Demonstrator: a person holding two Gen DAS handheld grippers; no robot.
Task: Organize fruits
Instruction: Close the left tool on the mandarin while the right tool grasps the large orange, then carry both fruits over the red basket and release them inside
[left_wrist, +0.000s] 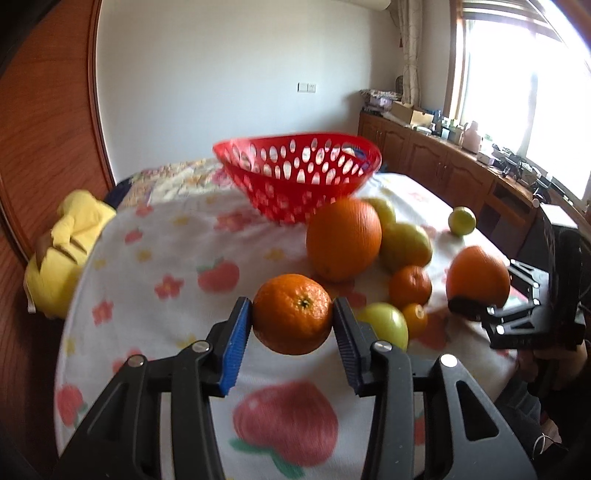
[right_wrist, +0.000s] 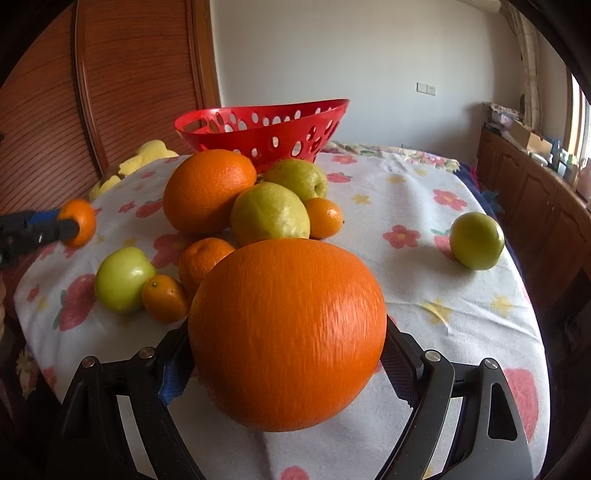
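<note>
My left gripper (left_wrist: 293, 318) is shut on a small orange (left_wrist: 291, 308) between its blue pads, held above the flowered cloth (left_wrist: 177, 258). From the right wrist view the same small orange (right_wrist: 79, 221) shows at the far left. My right gripper (right_wrist: 288, 343) is shut on a large orange (right_wrist: 288, 332), which fills the span of its jaws. In the left wrist view that large orange (left_wrist: 476, 275) is at the right. A red perforated basket (left_wrist: 280, 199) (right_wrist: 258, 127) stands at the back of the table. Before it lies a pile with a big orange (right_wrist: 208, 190), yellow-green fruits (right_wrist: 269, 214), small oranges and a green apple (right_wrist: 123, 278).
A lone green fruit (right_wrist: 476, 240) lies apart on the right of the cloth. A yellow soft toy (left_wrist: 66, 251) sits off the table's left edge against wooden panelling (left_wrist: 44, 129). Wooden cabinets (left_wrist: 443, 166) run along the right wall under a window.
</note>
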